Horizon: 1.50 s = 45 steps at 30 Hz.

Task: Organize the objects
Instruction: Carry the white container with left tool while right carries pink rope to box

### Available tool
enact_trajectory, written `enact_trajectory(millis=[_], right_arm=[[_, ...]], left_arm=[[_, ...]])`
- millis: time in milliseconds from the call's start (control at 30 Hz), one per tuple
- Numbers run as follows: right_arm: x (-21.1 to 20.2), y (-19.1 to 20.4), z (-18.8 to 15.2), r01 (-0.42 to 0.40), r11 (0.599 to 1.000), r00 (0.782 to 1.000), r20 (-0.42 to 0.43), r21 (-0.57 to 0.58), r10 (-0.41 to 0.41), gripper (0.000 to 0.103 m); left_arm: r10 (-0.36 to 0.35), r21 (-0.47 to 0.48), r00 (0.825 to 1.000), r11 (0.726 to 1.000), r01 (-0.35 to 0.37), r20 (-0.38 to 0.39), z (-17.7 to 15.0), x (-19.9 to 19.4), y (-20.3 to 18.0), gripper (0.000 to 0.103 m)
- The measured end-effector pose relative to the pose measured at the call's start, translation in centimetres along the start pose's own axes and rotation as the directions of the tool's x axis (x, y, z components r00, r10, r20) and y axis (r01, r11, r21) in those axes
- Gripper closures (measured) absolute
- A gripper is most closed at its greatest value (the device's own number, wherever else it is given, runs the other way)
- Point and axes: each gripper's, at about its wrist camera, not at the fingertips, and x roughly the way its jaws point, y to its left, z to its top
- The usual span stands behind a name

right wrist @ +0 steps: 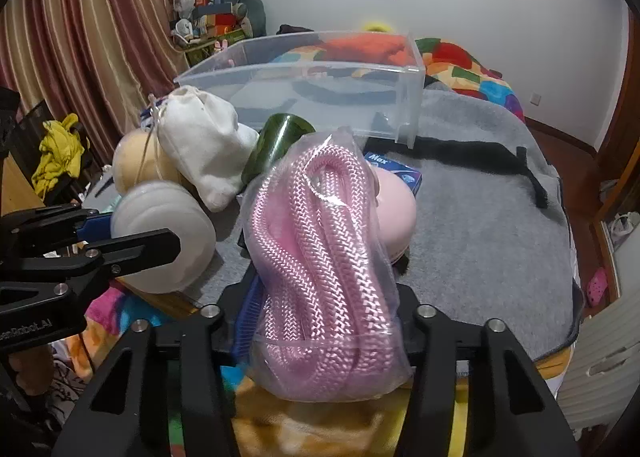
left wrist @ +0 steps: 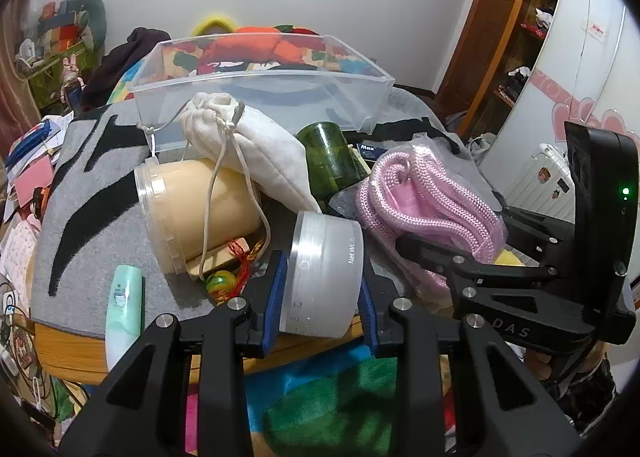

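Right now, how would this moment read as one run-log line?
left gripper: shut on white jar | right gripper: shut on bagged pink rope | clear bin: empty, behind pile

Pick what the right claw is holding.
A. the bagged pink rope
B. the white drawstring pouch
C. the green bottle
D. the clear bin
A: in the right wrist view the right claw is closed on the bagged pink rope, while the pouch, green bottle and clear bin lie beyond it on the grey mat.
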Motion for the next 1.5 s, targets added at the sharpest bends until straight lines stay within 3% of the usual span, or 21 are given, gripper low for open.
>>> enact_trajectory(millis=[233,700,1500], right_arm=[[-0.9,0.9,0.5,-0.012,1.0,1.0,0.017,-0.028,0.012,0.076],[-2.9,0.1,1.5,-0.015,1.0,0.997,0.074,0.012,0.014,0.077],[-5.2,-0.2,6.5,-0.008,1.0,0.979,0.202,0.01,0.006,0.078]], left_arm=[[-0.012,0.002,1.0,1.0,0.011,0.019,0.7,-1.0,-0.2,0.073],[0.008,0.008,0.998,1.0,-0.008,0.067,1.9,-2.4,-0.4,0.073],[0.031,-0.011,0.983,0.999,-0.03,0.178,7.0,-4.3,1.8,0.073]])
